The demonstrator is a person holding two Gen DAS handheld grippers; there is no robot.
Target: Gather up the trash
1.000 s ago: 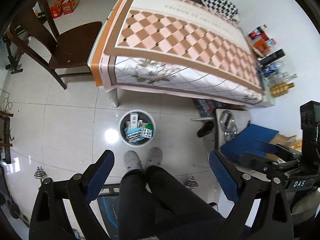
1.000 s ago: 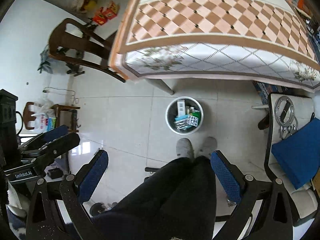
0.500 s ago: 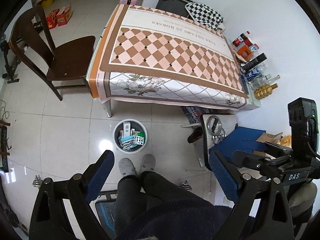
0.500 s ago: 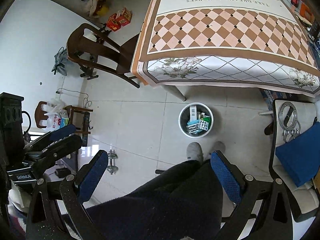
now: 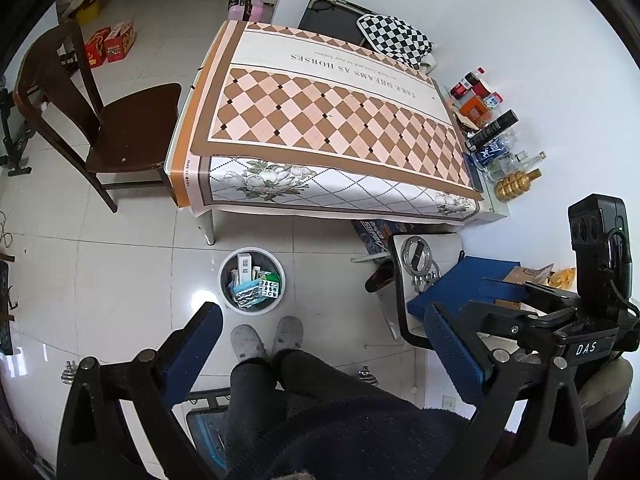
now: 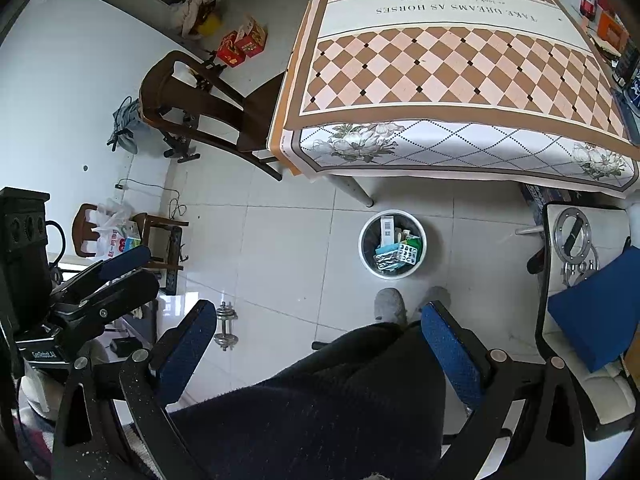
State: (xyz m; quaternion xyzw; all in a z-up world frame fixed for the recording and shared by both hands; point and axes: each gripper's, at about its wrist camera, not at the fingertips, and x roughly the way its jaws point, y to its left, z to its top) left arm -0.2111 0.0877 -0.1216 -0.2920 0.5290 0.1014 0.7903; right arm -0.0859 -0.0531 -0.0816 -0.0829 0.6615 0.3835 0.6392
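With both my left gripper (image 5: pixel 320 344) and right gripper (image 6: pixel 316 340) gaping empty above the full bin (image 5: pixel 251 280) by my feet, I could kick it over, spilling trash.

Both cameras now sit higher than a second ago. The trash bin (image 5: pixel 251 281) on the floor shows smaller and farther below, and the whole top of the desk (image 5: pixel 332 120) with its printed line comes into view. The left gripper (image 5: pixel 320 330) has just been opening, its fingers (image 5: pixel 454 350) wider, with nothing gripped between them.
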